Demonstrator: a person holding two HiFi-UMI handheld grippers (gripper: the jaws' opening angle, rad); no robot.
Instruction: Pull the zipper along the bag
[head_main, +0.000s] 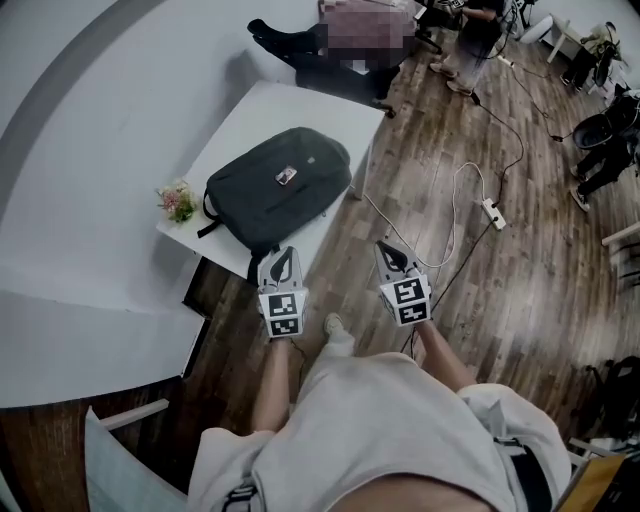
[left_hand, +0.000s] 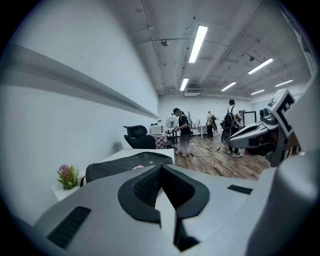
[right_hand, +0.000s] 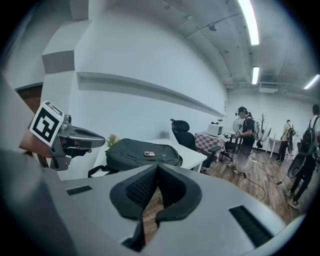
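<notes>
A dark backpack (head_main: 278, 185) lies flat on a white table (head_main: 262, 110), with a small patch on its top; it also shows in the left gripper view (left_hand: 127, 165) and the right gripper view (right_hand: 142, 152). My left gripper (head_main: 283, 258) hangs just short of the table's near edge, close to the bag's lower end, jaws shut and empty. My right gripper (head_main: 388, 252) is off to the right over the wooden floor, also shut with nothing held. Neither touches the bag. Its zipper is too small to make out.
A small potted flower (head_main: 177, 200) stands at the table's left corner. A white wall runs along the left. A cable and power strip (head_main: 492, 212) lie on the floor to the right. An office chair (right_hand: 184, 132) and standing people (right_hand: 244, 140) are beyond the table.
</notes>
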